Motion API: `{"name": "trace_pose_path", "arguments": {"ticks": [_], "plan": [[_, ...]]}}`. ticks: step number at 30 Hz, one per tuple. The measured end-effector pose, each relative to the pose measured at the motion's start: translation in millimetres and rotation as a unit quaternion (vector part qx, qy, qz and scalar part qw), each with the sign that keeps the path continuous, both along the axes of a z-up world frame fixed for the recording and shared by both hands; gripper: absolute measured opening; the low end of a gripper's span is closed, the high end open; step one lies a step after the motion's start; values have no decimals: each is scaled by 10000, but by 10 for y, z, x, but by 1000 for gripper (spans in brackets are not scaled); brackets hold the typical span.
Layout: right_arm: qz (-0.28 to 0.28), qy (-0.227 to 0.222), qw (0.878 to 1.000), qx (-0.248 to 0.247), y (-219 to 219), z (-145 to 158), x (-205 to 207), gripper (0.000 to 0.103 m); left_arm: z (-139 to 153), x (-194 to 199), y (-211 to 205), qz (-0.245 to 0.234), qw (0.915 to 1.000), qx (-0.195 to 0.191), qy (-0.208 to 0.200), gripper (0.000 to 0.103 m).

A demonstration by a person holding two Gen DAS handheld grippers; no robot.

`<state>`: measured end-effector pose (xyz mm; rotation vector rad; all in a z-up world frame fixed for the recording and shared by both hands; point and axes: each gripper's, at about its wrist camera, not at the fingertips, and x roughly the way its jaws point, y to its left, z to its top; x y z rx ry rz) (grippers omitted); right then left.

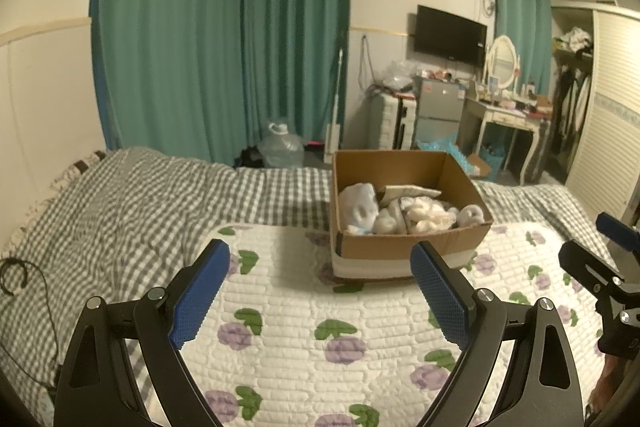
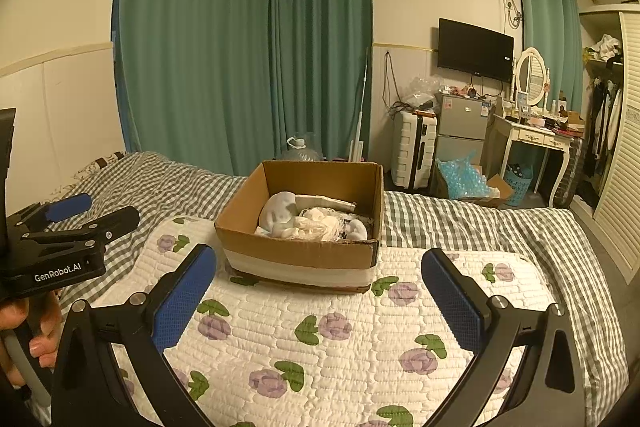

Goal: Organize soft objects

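Observation:
An open cardboard box (image 1: 404,245) (image 2: 294,253) stands on the floral quilted pad of the bed. Several soft toys lie inside it, among them a pale grey plush (image 1: 360,207) (image 2: 280,213) and cream fluffy ones (image 1: 424,215) (image 2: 320,225). My left gripper (image 1: 320,295) hangs open over the pad, short of the box, with nothing between its blue pads. My right gripper (image 2: 318,301) is also open and empty, just in front of the box. Each gripper shows at the edge of the other's view.
A white pad with purple flowers (image 1: 304,343) (image 2: 340,339) covers a grey checked blanket (image 1: 132,203) (image 2: 480,223). Green curtains, a water jug (image 1: 280,145), a suitcase (image 2: 414,149), a small fridge and a dressing table (image 2: 536,139) stand beyond the bed. A hand (image 2: 36,339) holds the left gripper.

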<state>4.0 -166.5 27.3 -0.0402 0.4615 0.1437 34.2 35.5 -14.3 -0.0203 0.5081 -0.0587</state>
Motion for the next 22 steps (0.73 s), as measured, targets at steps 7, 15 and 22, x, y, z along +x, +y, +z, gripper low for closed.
{"name": "trace_pose_path", "arguments": {"ticks": [7,15,22], "plan": [[-2,19,10000,-4,3,-2,7,103,-20,25,-9,72,9999,137,58,93],[-5,103,9999,-20,23,-68,10,103,-51,25,-17,182,9994,281,42,93],[-17,125,9999,-2,21,-93,26,103,-59,9,-36,189,9992,350,-7,93]]}}
